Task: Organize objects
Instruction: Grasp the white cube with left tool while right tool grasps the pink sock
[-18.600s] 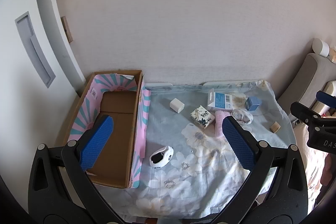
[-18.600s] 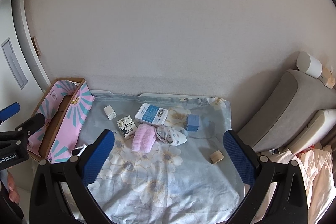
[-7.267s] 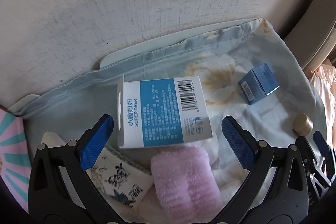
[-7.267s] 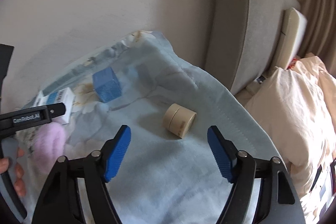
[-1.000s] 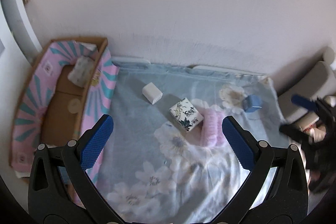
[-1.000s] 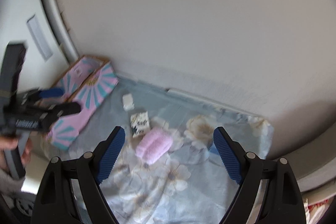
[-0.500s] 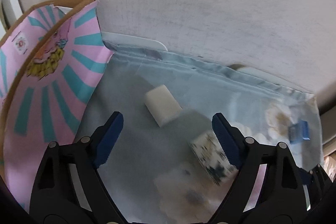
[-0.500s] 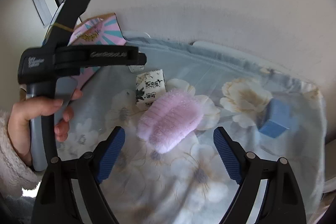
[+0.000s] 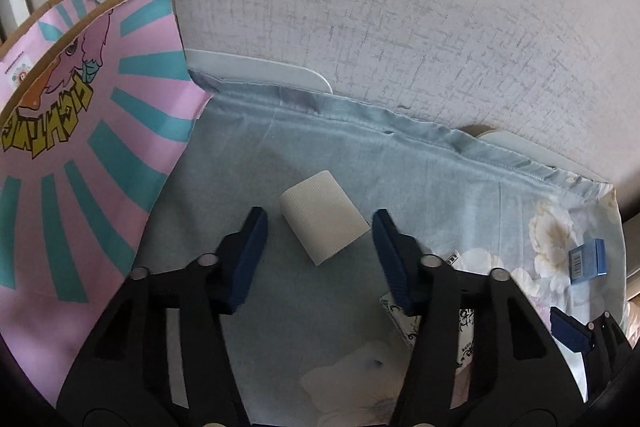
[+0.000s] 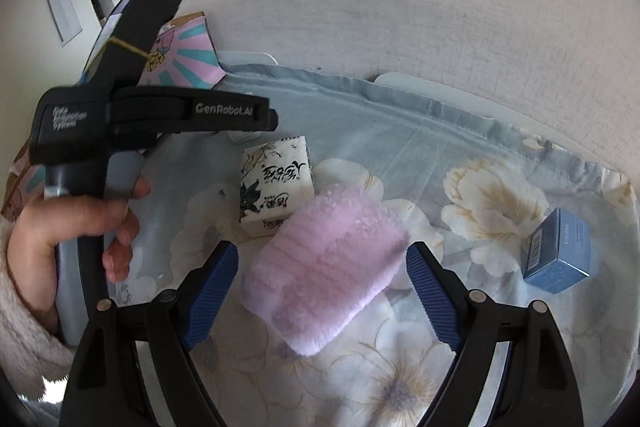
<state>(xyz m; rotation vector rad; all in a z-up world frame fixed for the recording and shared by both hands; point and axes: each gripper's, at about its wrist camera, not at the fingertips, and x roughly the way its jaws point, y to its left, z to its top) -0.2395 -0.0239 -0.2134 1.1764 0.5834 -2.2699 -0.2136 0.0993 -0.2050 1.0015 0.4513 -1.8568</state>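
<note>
A small white ribbed block point(image 9: 323, 217) lies on the blue floral cloth point(image 9: 420, 167). My left gripper point(image 9: 319, 227) is open, its blue pads on either side of the block, not touching it. A fluffy pink roll point(image 10: 326, 273) lies on the cloth, and my right gripper point(image 10: 322, 269) is open around its near end. A white box with ink drawings point(image 10: 276, 183) sits just behind the roll. A small blue box point(image 10: 560, 251) stands to the right. The left gripper's body point(image 10: 160, 115) shows in the right wrist view.
A cardboard box with pink and teal flaps point(image 9: 76, 163) stands at the cloth's left edge. A textured wall point(image 9: 360, 7) runs right behind the cloth. The white table edge point(image 9: 256, 67) shows under the cloth at the back.
My left gripper has dropped closer to the white block and narrowed around it. My right gripper has moved down and forward, so the pink roll now lies between its pads.
</note>
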